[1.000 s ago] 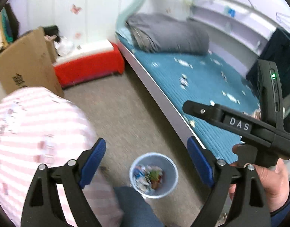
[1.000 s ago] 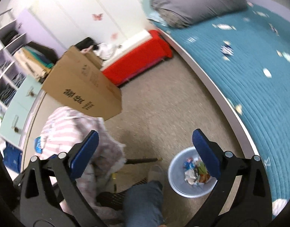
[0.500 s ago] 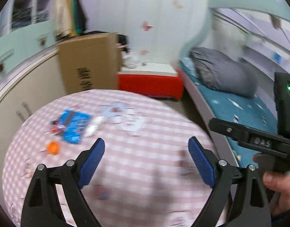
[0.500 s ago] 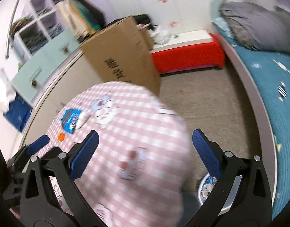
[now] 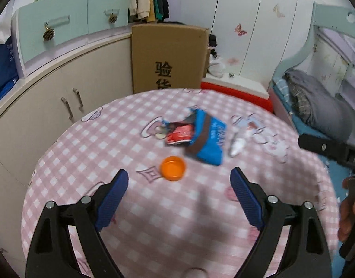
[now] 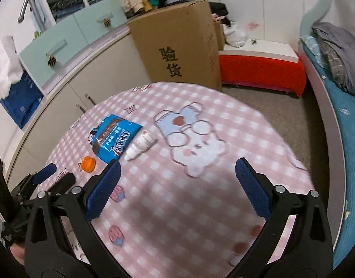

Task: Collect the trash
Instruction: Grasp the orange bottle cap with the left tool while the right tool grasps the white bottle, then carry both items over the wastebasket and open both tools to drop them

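Observation:
A round table (image 5: 122,153) (image 6: 223,139) with a pink checked cloth carries the trash. A blue snack bag (image 5: 208,142) (image 6: 115,139) lies near the middle, a red wrapper (image 5: 179,135) tucked against its left side. An orange cap (image 5: 173,168) (image 6: 88,164) sits nearer to me, and a small white bottle (image 5: 236,144) (image 6: 141,146) lies on its side right of the bag. My left gripper (image 5: 179,185) hovers open just short of the cap, nothing between its fingers. My right gripper (image 6: 176,177) is open over the bare cloth, right of the bottle.
A tall cardboard box (image 5: 168,55) (image 6: 177,39) stands behind the table against beige cabinets (image 5: 50,97). A red-sided bench (image 6: 261,69) and a bed with a teal cover (image 6: 349,125) lie to the right. Grey carpet (image 6: 281,111) separates table and bed.
Both views swung from the floor, the trash-filled bin and the bed up and over to the table top. The bag, cap and bottle now sit closer and more central.

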The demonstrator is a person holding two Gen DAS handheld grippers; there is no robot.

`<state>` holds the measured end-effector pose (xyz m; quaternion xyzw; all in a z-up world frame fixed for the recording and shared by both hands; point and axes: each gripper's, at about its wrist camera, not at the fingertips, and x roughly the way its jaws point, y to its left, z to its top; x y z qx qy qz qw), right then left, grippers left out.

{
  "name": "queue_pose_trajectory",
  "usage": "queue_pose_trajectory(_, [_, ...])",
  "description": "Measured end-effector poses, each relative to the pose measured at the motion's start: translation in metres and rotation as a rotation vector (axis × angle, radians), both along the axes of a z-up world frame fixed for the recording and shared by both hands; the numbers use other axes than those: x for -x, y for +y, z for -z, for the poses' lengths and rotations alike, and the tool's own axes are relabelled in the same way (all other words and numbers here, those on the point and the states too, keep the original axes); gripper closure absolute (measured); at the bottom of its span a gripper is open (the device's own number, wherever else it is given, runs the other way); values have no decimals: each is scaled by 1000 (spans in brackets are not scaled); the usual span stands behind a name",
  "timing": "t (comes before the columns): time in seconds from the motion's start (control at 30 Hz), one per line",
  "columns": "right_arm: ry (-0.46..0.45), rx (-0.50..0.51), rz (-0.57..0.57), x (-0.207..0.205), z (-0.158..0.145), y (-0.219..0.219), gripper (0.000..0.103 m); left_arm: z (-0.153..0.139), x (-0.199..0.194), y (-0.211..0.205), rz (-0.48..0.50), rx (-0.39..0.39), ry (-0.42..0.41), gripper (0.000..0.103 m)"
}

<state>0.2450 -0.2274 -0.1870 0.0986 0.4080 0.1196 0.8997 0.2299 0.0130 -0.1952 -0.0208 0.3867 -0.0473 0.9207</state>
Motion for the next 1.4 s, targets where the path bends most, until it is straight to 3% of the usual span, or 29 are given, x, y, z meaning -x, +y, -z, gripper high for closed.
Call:
queue_pose_trajectory(0.23, [40, 39, -35, -37, 16, 46, 7, 28, -25, 7, 9, -31, 71, 16])
queue_pose_trajectory(0.37, [65, 80, -51, -54, 26, 70, 24, 34, -32, 13, 13, 26, 97, 26])
queue_pose_trajectory(0.43, [69, 120, -68, -59, 32, 83, 37, 34, -34, 13, 11, 19, 93, 36])
queue_pose_trajectory(0.47, [71, 137, -76, -60, 37, 87, 55, 34, -34, 13, 10, 17, 92, 47])
queue_pose_trajectory(0.5, [71, 151, -76, -60, 40, 90, 57, 34, -34, 13, 13, 21, 88, 64])
queue_pose_trajectory(0.53, [50, 159, -73, -56, 40, 91, 57, 33, -35, 15, 21, 35, 87, 74])
queue_pose_trajectory(0.63, [40, 124, -83, -50, 40, 90, 64, 33, -34, 19, 26, 73, 85, 74])
queue_pose_trajectory(1.07, [-20, 15, -85, 15, 16, 42, 65, 19, 15, 17, 24, 130, 35, 74])
queue_pose_trajectory(1.4, [-126, -91, -39, 73, -18, -24, 65, -29, 57, -35, 96, 130, -43, 74])
